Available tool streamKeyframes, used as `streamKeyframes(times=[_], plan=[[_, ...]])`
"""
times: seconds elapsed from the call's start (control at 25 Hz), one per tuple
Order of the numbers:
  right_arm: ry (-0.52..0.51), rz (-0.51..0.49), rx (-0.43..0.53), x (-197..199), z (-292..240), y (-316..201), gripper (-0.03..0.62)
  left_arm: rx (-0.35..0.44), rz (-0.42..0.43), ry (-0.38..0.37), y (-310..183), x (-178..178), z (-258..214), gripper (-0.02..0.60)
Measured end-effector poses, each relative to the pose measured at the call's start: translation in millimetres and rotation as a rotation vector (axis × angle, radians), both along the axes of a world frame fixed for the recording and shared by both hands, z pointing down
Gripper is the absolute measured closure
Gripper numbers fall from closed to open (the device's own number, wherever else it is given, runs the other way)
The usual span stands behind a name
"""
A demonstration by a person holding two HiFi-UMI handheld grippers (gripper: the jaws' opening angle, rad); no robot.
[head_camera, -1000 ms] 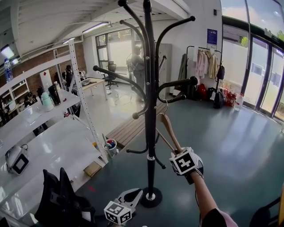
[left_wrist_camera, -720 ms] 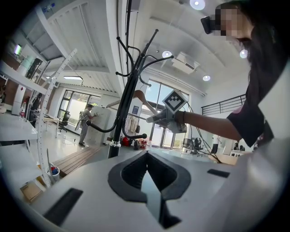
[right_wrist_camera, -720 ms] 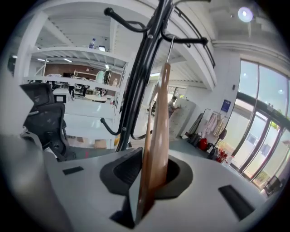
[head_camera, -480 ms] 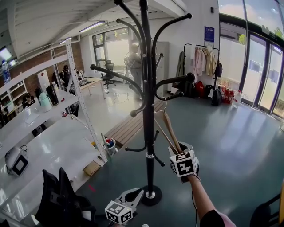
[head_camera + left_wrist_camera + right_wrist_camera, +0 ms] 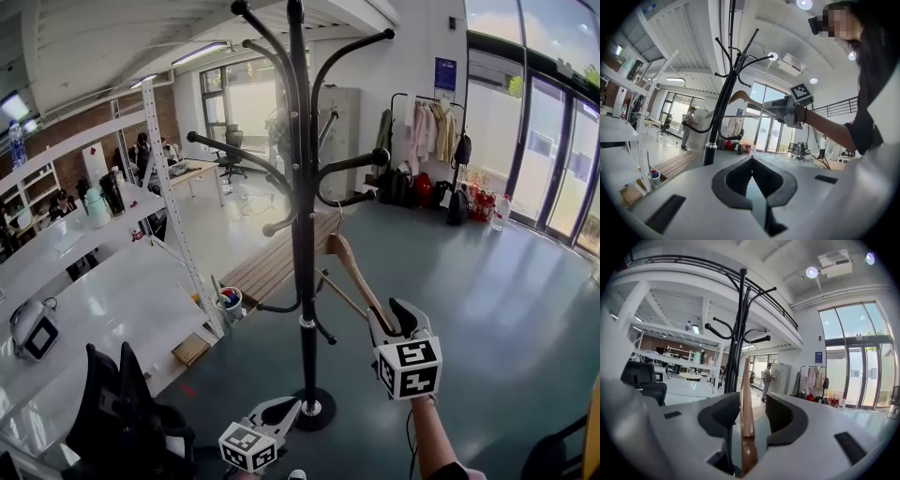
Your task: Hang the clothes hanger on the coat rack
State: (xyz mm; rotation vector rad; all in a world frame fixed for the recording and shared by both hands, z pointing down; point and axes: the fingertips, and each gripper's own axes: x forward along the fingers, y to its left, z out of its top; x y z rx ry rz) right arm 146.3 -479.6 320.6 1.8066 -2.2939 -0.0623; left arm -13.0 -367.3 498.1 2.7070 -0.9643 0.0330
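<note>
One hanger (image 5: 356, 277) at the coat rack (image 5: 300, 234), right gripper (image 5: 389, 311) letting go
Right gripper jaws opening, hanger's lower end between them, close by one pad, gap at the other. Hanger slants up toward rack's right-side arms; hook seating not clear. Left gripper (image 5: 286, 410) low near rack base, jaws together, empty

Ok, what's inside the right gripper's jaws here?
The wooden hanger stands edge-on between the right gripper's opening jaws, a gap showing on its right. Its hook cannot be made out in the right gripper view.
</note>
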Motion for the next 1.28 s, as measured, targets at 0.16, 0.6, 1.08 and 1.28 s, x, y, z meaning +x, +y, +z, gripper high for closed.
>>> streamKeyframes(times=[0.16,0.6,1.08,1.28], plan=[[-0.028,-0.038,-0.006,3.2,4.0,33.4,0.437,-0.012,-0.011,-0.005,21.1,7.3,2.8,0.581],[-0.143,-0.174,-0.184,14.9,88.7,129.2,0.439,-0.034,-0.088,0.006,101.5,48.1,15.1,0.581],[-0.142,-0.322,-0.397,-19.2,183.6,224.5,0.549,-0.066,-0.138,-0.019,169.7,63.0,18.4,0.581],[-0.15,-0.323,-0.451,-35.9,201.0,244.0,0.585,-0.054,-0.133,-0.015,173.2,50.0,17.6,0.581]])
